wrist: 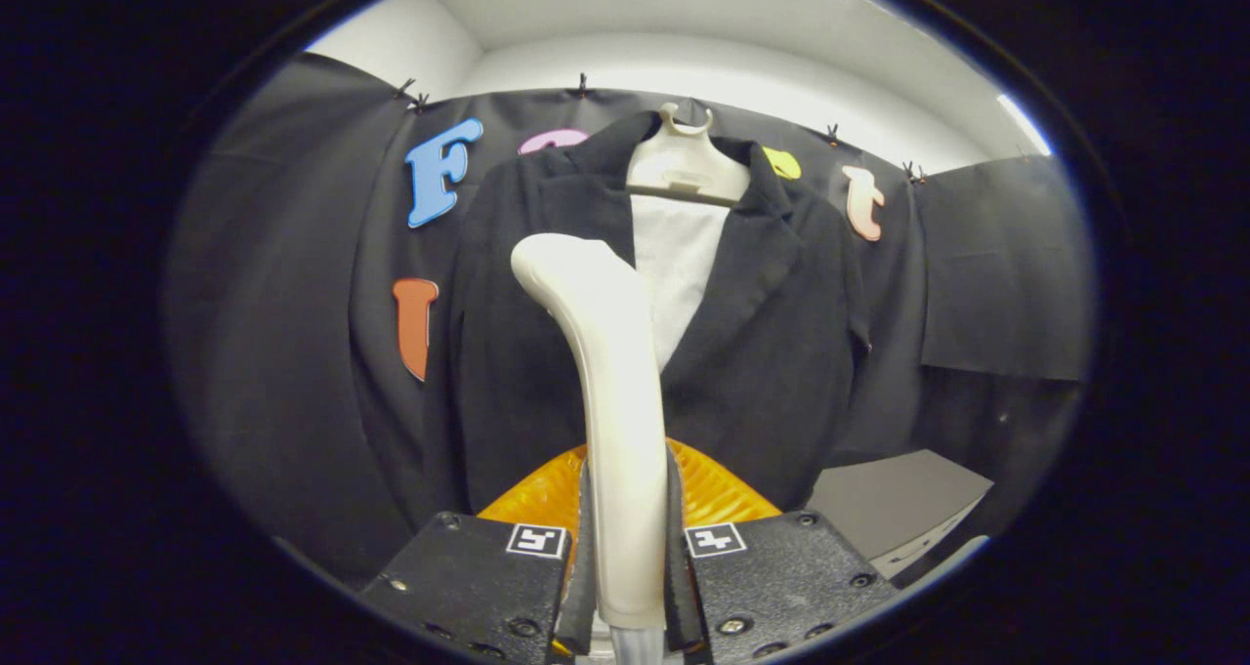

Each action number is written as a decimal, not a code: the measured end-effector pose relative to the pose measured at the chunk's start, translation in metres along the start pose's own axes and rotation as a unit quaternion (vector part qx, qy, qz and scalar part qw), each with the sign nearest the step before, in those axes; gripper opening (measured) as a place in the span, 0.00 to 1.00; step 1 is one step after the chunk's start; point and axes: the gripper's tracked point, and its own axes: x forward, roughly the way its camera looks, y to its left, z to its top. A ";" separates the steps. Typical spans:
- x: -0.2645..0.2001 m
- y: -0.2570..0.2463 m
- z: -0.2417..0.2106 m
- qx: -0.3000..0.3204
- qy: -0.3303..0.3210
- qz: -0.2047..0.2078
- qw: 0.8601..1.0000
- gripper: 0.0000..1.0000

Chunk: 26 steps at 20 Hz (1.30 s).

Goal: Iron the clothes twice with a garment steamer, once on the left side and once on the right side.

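A cream-white garment steamer stands upright between my fingers, its handle clamped on both sides. My gripper is shut on that handle. The steamer's head curves up and to the left, over the left front panel of a black jacket. The jacket hangs on a white hanger just beyond the steamer, with a white shirt front showing between its lapels. The steamer head sits close to the left lapel; I cannot tell whether it touches the cloth.
Black cloth forms the booth wall behind and to both sides of the jacket. A grey surface lies low to the right of the jacket. A white ceiling runs above the cloth.
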 end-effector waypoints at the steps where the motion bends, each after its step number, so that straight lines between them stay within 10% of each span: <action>1: 0.000 -0.001 -0.011 -0.003 0.009 -0.001 1.000 0.31; 26: -0.032 0.023 -0.215 -0.104 0.120 0.020 0.987 0.31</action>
